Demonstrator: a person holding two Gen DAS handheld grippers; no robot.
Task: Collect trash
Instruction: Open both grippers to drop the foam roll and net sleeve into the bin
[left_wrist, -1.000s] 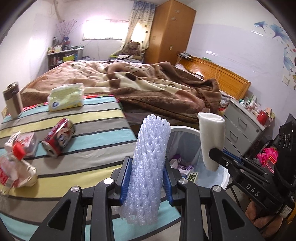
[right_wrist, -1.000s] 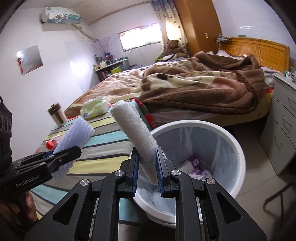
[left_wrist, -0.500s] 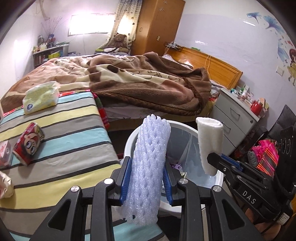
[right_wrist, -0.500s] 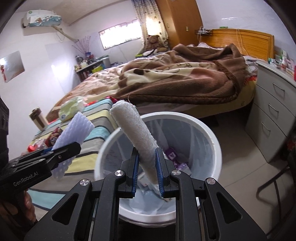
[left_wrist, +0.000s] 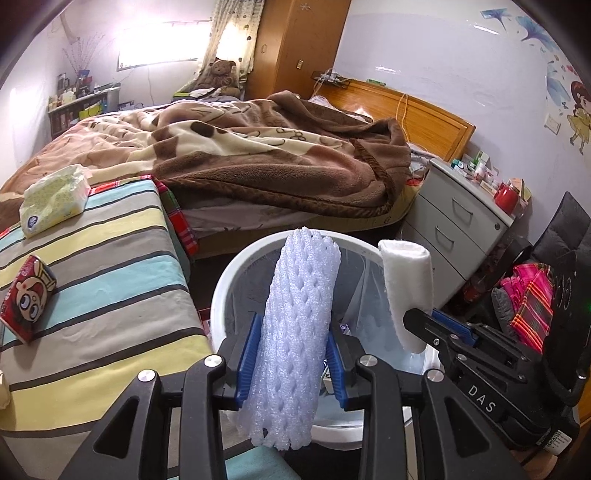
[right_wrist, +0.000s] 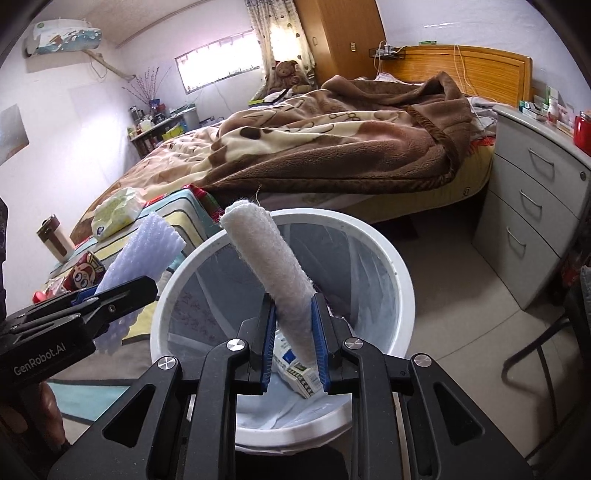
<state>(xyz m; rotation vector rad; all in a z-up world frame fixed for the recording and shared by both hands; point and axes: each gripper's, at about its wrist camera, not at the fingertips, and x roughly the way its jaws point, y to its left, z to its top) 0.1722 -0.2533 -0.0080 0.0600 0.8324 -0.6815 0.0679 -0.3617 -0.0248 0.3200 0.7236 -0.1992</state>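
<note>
- Left wrist view: the left gripper (left_wrist: 291, 354) has the foam net sleeve (left_wrist: 295, 332) standing upright between its blue pads (left_wrist: 246, 360); the jaws are easing apart, yet both pads touch the foam.
- The sleeve's top rises in front of the white bin (left_wrist: 236, 277), whose mouth opens just beyond the jaws.
- The gripper tilts downward toward the bin, with the striped bench (left_wrist: 103, 273) to its left.
- On the bench lie a red can (left_wrist: 26, 299) and a tissue pack (left_wrist: 55, 199), well apart from the jaws.
- Right wrist view: the right gripper (right_wrist: 293, 336) carries the white cloth roll (right_wrist: 269, 266), leaning up and to the left; its jaws are opening, and the roll's lower end sits between the pads (right_wrist: 317, 332), which seem to touch it.
- This gripper points down over the bin (right_wrist: 402, 280), which is lined with a thin bag and holds a small printed carton (right_wrist: 299, 373) near the bottom.
- The left gripper (right_wrist: 122, 291) shows at the left edge, foam sleeve (right_wrist: 144, 251) in its jaws, beside the bin's rim.
</note>
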